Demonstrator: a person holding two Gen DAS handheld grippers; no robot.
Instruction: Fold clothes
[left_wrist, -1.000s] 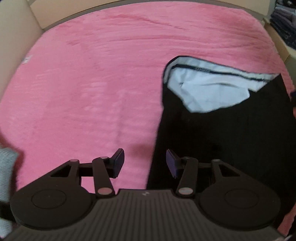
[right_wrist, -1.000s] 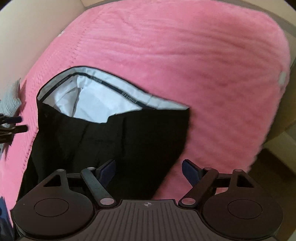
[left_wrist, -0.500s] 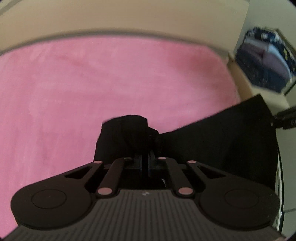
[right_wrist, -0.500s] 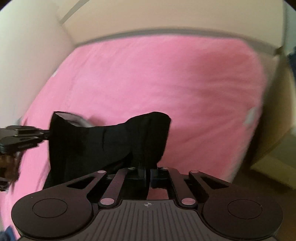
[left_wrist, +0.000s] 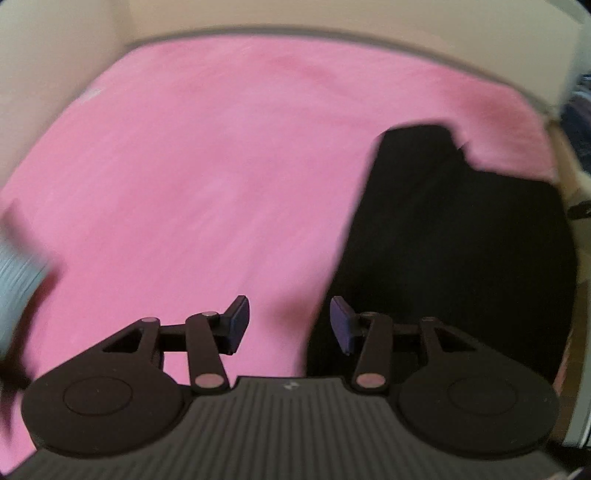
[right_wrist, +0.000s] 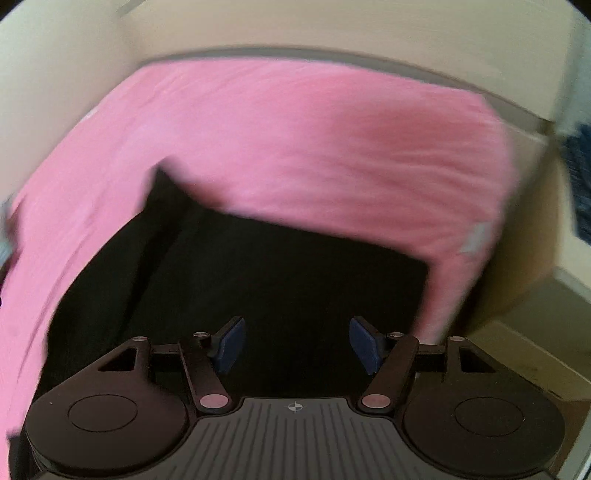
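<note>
Pink blanket (left_wrist: 221, 166) fills most of the left wrist view; black garment (left_wrist: 461, 240) lies flat on its right part, near the right edge. Left gripper (left_wrist: 288, 321) sits over bare blanket just left of the garment's left edge, jaws opening, nothing between them. Right pad (left_wrist: 341, 325) overlaps the garment's edge in the view; contact can't be told. Grey sleeve (left_wrist: 18, 266) blurs past at the far left. Frame is motion-smeared, so fine folds aren't readable.

Right wrist view: garment (right_wrist: 277, 277) lies on the blanket (right_wrist: 332, 147), reaching toward its right edge, one corner poking up toward the blanket's far side. Right gripper (right_wrist: 295, 343) is over the garment's near part, jaws opening, no cloth pinched between them. Dark stack of clothes (right_wrist: 581, 184) sits beyond the blanket's right edge.

Judgement: one fold looks laid down; top layer looks flat, no white lining showing.

Risks:
- poking corner means the layers aren't aligned, so the next fold would lock in the skew
- a pad snagging cloth while pulling away would drag the top layer open
- garment is close to the blanket's right edge and may slide off if tugged that way
</note>
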